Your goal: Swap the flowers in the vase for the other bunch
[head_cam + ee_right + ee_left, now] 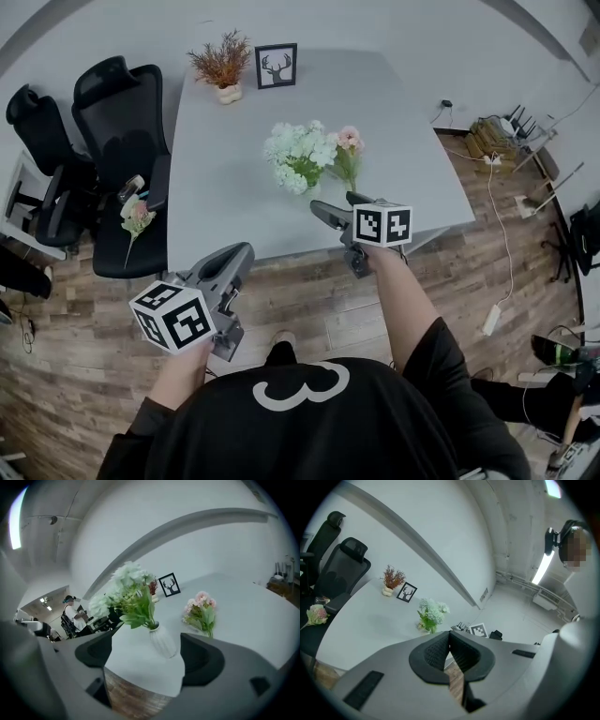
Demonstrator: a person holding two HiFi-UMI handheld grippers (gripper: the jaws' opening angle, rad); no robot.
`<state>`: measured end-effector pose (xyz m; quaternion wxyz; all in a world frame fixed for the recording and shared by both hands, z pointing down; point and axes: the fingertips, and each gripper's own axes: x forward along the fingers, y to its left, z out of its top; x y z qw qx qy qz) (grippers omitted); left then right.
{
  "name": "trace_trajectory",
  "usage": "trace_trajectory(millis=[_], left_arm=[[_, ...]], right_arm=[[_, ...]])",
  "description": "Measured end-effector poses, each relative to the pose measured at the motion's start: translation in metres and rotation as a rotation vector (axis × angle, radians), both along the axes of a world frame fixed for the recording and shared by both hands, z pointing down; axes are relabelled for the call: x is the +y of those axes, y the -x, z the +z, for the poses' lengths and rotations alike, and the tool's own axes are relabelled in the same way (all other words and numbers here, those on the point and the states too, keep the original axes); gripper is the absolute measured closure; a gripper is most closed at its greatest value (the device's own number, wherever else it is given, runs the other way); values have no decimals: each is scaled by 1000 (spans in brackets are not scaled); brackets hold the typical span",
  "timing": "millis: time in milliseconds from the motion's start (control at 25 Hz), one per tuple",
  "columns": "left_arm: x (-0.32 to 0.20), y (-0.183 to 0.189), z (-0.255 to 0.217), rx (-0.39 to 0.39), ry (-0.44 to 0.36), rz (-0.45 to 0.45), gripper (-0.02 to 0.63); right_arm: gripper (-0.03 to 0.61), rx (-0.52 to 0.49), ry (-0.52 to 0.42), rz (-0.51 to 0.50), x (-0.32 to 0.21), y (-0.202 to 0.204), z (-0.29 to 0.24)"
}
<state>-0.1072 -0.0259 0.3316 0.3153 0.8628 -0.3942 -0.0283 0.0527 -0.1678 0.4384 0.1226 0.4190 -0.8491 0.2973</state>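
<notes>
Two bunches of flowers are on the tabletop. The white and green bunch stands in the small white vase. The pink bunch is just beside it on the tabletop, not in a vase. One more pink flower lies on the black chair, well away.

The right tongs are open very wide and hold nothing. They point at the vase. The vase shows in the gap between the jaws, but it is farther off and they do not touch it. The left tongs are pressed shut with nothing in them. They hang over the floor, near the tabletop edge.

I think this fits two stories. Maybe the white bunch has to come out and the pink one go in. Or maybe the white bunch is the new one and the pink one came out. The pictures do not say which.

Either way, the vase needs care. It is thin, with a big heavy bunch on top, so I think it would tip easily. The open jaws should move slowly and not bump the vase or the leaves. Any grab should be low on the stems and soft, never on the flower heads. The empty left tongs could steady the vase.
</notes>
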Motion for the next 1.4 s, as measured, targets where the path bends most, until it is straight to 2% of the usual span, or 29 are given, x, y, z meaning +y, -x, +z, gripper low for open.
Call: trace_trajectory(millis=[120,240,280,360,440,480,600,800,1080,1400], left_arm=[[18,-16,1,0,0,2,602],[42,-32,-2,-8,-6,18,601],[51,-37,-3,-13,-9,24,602],[72,-49,-6,-18,-20,33,602],[94,-61,-13,-13,-41,45,602],[106,-67,-17,-10,-56,54,601],[142,-87,-30,-20,-110,93,603],[194,-122,-45,-51,-187,153,602],[246,-158,-49,-54,-219,211,603],[272,-168,-49,-89,-228,227,602]], right_arm=[[126,-52,-38,-35,30,0,-12],[134,-140,-125,-87,74,1,-44],[168,-176,-157,-110,93,0,-57],[362,-243,-223,-142,134,-7,-83],[524,-312,-279,-166,173,-17,-110],[548,-348,-303,-183,192,-19,-122],[568,-399,-370,-259,250,-19,-148],[569,-379,-405,-382,326,-28,-169],[571,-292,-413,-392,387,-56,-163],[571,-250,-420,-401,418,-65,-151]])
